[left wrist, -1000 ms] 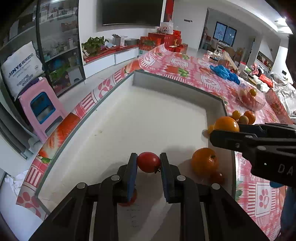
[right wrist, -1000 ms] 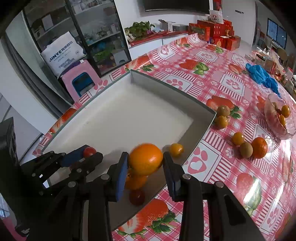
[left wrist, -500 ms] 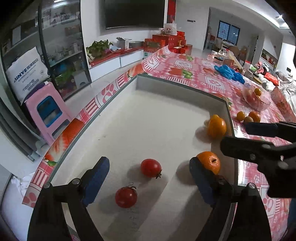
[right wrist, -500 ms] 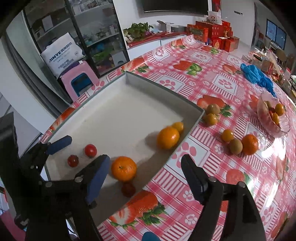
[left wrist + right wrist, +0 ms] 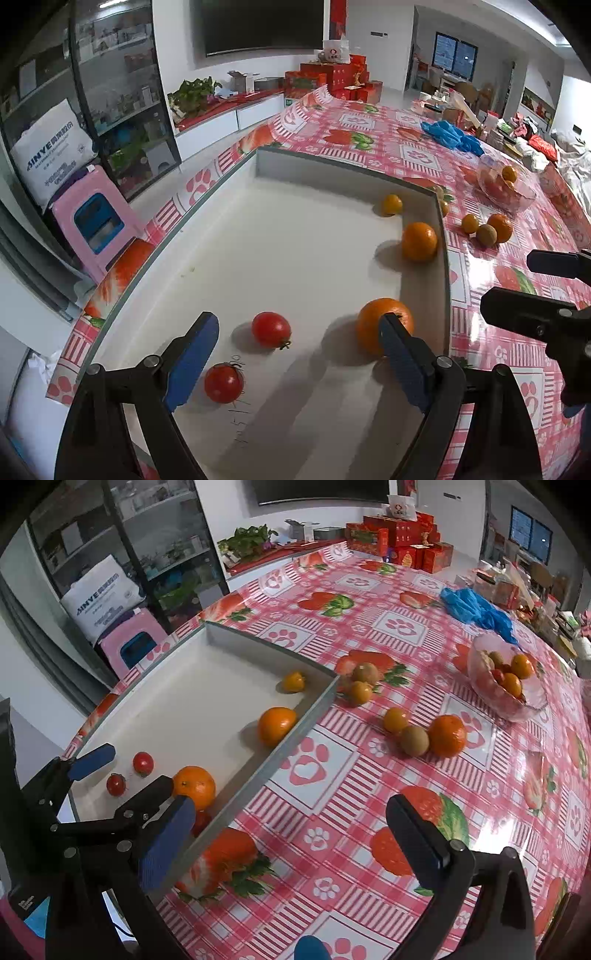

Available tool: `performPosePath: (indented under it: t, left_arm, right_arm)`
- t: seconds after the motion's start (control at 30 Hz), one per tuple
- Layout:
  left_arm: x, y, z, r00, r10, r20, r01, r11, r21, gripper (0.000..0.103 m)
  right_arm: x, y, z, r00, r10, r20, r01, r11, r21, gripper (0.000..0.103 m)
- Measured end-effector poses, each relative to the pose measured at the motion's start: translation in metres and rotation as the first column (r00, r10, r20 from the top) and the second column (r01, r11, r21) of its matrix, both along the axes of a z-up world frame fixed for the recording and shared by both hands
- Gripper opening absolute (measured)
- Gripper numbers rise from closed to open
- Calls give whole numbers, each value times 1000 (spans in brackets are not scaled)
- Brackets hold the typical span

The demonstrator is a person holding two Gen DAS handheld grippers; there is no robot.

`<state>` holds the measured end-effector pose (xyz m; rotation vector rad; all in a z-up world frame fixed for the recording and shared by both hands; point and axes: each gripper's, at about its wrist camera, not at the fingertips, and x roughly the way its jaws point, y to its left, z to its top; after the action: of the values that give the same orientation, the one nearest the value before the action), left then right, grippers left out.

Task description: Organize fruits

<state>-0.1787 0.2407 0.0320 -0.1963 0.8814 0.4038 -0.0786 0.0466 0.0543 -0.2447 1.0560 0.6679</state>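
Right, both grippers hang wide open over the near end of the table, and neither has anything in its grasp. Left gripper (image 5: 299, 360) spreads its blue pads above the white tray (image 5: 280, 254), with the two tomatoes lying loose on the tray floor: the nearer tomato (image 5: 223, 383) just beside the left pad, the second tomato (image 5: 270, 329) a little farther in. Close by the right pad sits a big orange (image 5: 382, 325), resting free near the tray's right wall. Right gripper (image 5: 291, 843) has just been opening, nothing between its jaws, and it stands over the tray's near right corner and the strawberry tablecloth (image 5: 332, 782). Farther along the right wall, a second orange (image 5: 276, 725) lies inside the tray, and beyond it a small orange fruit (image 5: 294, 681) near the far corner. Out on the cloth, just past that corner, a brown kiwi (image 5: 365, 672) and a small orange one (image 5: 360, 693) touch. To the right, another trio in a row: small orange (image 5: 395, 720), kiwi (image 5: 414, 740), large orange (image 5: 447, 736). Farthest off, a clear bowl (image 5: 532, 703) holding more fruit.
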Motion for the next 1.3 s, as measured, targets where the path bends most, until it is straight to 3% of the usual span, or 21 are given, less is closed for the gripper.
performPosePath:
  t: [0.4,0.7,0.9,1.07,1.17,1.3]
  left_arm:
    - [9,-22,17,999,-31,-23,32,999,40,89]
    - [31,-47,44,994,-108,-31,108,994,-9,89]
    - [61,-67,82,986,-165,-5,165,986,-34,89]
    - [98,-84,107,979,-205,24,204,979,12,89]
    - [128,-90,105,975,-222,25,222,975,-8,89]
    - [166,-95,82,982,-189,-21,190,980,56,89]
  right_arm:
    - [9,-37,-2,998,-58,-28,59,997,53,103]
    - [29,-104,-21,976,-212,-44,213,977,20,103]
    - [39,-149,-39,954,-300,-18,299,952,-66,103]
    - [38,-179,-53,937,-347,35,348,927,-137,103]
    - [31,-183,-58,939,-337,70,344,928,-144,103]
    - [24,-185,-59,938,-333,94,343,932,-117,103]
